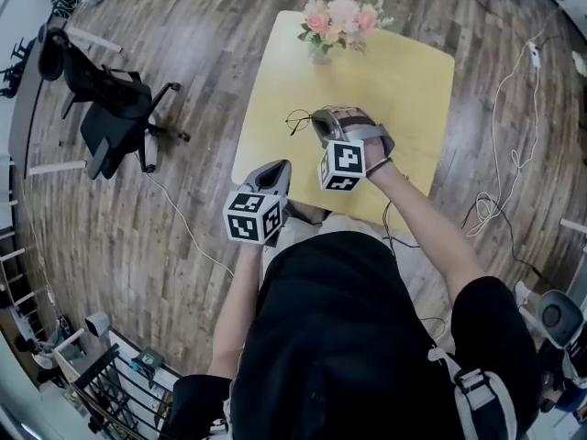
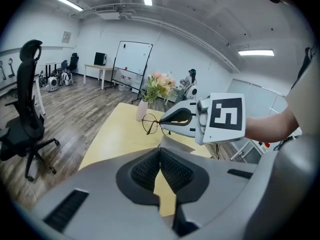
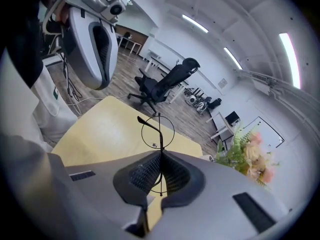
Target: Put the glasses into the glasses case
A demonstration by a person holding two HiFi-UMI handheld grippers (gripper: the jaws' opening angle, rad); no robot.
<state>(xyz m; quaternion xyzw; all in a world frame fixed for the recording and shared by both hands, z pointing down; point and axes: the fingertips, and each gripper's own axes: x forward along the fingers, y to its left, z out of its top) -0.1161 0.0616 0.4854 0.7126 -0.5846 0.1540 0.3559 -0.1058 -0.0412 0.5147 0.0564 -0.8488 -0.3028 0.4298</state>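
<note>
Glasses (image 3: 157, 131) hang in the air over the left side of the yellow counter (image 1: 413, 90). The right gripper (image 1: 318, 123) pinches them at the frame, its jaws closed on the thin wire. The left gripper (image 2: 160, 151) sits by the counter's near edge, jaws together with nothing clearly between them. No view shows the case for certain, so the person should locate it first. The pinch should stay light yet firm, so the frame neither bends nor swivels. Room is good: the counter's middle is bare, the flower vase (image 1: 335, 26) stands at the far edge, and the office chair (image 1: 115, 117) is well apart.
</note>
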